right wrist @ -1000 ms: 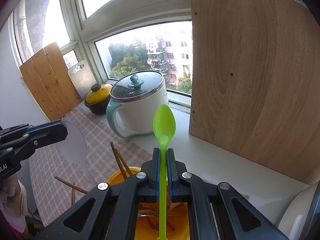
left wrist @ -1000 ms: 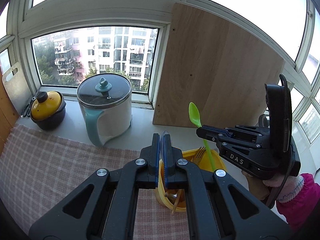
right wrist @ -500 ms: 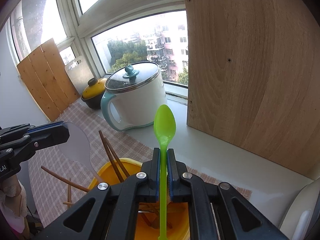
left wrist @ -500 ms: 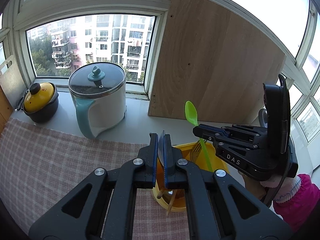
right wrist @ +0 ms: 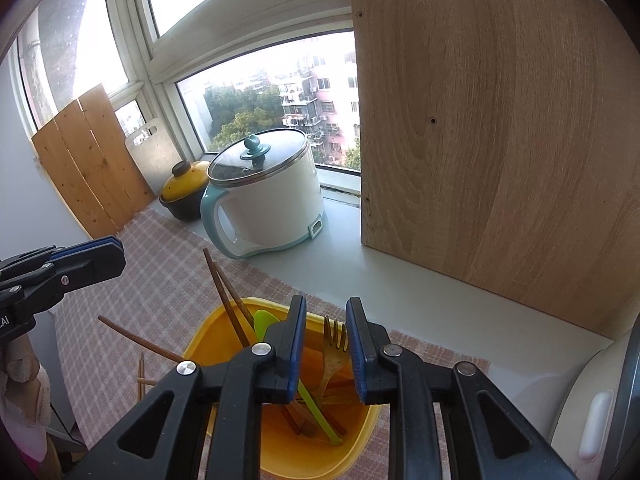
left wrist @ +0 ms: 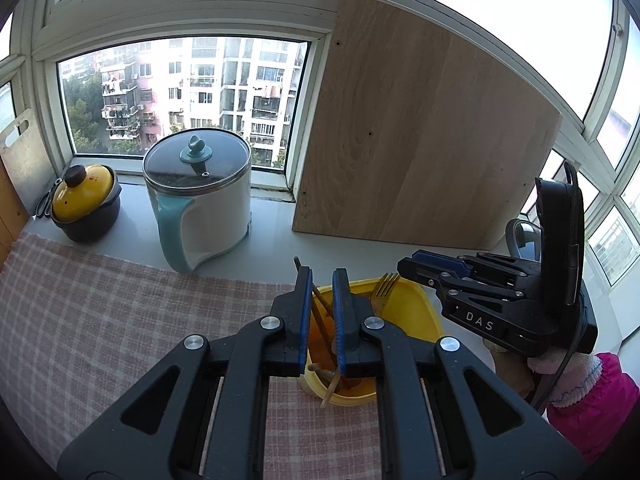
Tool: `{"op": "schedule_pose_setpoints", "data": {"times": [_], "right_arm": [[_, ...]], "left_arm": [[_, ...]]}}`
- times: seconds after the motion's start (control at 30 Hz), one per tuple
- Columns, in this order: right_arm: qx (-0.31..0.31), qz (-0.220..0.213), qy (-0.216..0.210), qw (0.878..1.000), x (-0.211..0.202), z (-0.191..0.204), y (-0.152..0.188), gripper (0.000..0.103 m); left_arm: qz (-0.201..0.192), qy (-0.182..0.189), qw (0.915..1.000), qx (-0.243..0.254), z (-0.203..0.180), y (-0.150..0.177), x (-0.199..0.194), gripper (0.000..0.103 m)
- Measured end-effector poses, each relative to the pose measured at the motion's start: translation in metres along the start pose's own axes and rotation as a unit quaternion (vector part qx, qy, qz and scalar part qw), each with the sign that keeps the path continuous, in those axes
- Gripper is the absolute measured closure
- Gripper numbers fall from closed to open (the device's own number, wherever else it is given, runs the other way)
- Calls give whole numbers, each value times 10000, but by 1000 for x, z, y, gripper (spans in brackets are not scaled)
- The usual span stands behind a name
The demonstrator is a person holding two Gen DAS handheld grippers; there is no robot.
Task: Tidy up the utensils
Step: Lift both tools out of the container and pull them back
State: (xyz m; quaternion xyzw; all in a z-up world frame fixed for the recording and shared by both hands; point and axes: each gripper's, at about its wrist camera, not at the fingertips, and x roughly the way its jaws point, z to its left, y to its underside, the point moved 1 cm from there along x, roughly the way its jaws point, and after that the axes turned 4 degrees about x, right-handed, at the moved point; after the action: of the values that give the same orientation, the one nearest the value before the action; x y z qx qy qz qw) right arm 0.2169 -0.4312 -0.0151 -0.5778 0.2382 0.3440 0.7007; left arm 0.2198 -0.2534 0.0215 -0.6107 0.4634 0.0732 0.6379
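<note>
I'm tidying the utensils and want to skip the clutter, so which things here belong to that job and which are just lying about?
Part of the job:
yellow tub
green spoon
fork
chopsticks

Just lying about:
white pot
small yellow-lidded pot
wooden board
checked cloth

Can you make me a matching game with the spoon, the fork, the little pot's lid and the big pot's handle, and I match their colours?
Things:
1. spoon
2. fork
3. little pot's lid
4. big pot's handle

Colours:
A. teal
B. golden
C. green
D. yellow

Pairs: 1-C, 2-B, 3-D, 4-A
</note>
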Motion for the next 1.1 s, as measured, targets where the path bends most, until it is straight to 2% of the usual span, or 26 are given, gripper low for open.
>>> {"op": "schedule_pose_setpoints", "data": {"times": [0.33, 0.53, 0.6, 0.7, 0.73, 0.8, 1.0, 1.1], "right_arm": [[-37, -144, 80, 9999, -26, 14, 14, 76], [-72, -195, 130, 9997, -38, 27, 27, 69], [-110, -205, 112, 9997, -41, 34, 31, 59], [-222, -224, 99, 9995, -46, 47, 38, 53], [-270, -241, 109, 9993, -48, 52, 40, 51], [-396, -275, 119, 9988, -51, 64, 45, 41], [-754, -302, 62, 9967, -56, 101, 60, 17], [-917, -243, -11, 9955, -54, 118, 68, 14]], "left_arm": [[-116, -67, 9999, -33, 13, 11, -29, 95], [-136, -185, 9997, -103, 32, 28, -49, 95], [-118, -231, 9996, -128, 40, 36, -55, 95], [-91, -332, 9992, -192, 56, 50, -66, 93], [-84, -362, 9991, -222, 62, 54, -70, 85], [-81, -414, 9986, -310, 76, 64, -77, 76], [86, -617, 9965, -563, 117, 95, -89, 76], [240, -702, 9952, -639, 134, 112, -91, 76]]}}
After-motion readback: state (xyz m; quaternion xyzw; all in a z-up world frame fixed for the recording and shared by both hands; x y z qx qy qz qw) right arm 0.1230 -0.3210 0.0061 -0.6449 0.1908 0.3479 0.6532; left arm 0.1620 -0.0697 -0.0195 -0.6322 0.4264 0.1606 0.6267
